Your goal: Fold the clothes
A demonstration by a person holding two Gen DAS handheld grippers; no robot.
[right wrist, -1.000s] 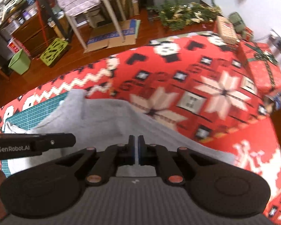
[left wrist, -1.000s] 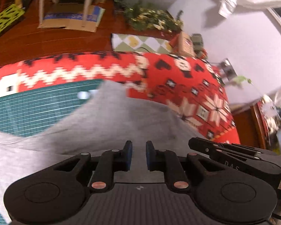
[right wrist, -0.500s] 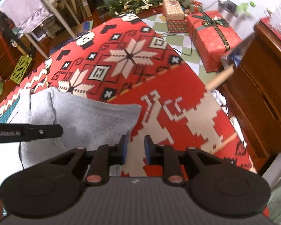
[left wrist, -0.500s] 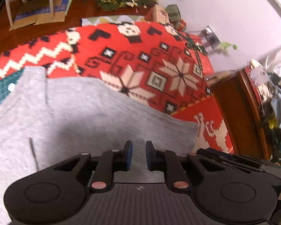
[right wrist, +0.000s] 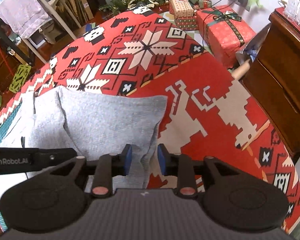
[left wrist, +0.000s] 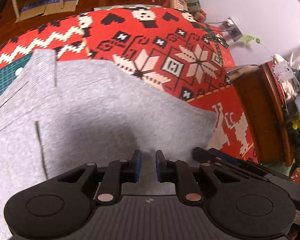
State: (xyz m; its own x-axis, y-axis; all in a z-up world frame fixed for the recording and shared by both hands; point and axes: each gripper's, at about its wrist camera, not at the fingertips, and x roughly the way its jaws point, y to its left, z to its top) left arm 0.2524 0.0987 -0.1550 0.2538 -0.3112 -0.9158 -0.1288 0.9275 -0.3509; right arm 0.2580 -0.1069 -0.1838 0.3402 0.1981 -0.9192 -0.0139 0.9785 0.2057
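Sweater lies flat on your red cloth; its right edge runs between your right gripper jaws, spread apart. Left gripper, jaws parted, hovers mid-fabric.

A second ago the right gripper had its fingers pinched together on the grey garment; half a second ago they stood a little apart, and now they gape wide, with only the garment's near corner edge lying loose between them. In that time the garment has gone from rising in front of both pairs of fingers to lying flat on the red patterned cloth, its folded edge ahead and to the left of the right fingers. The left gripper has its fingers slightly wider than before, and the garment spreads ahead of them, further left than a second ago.
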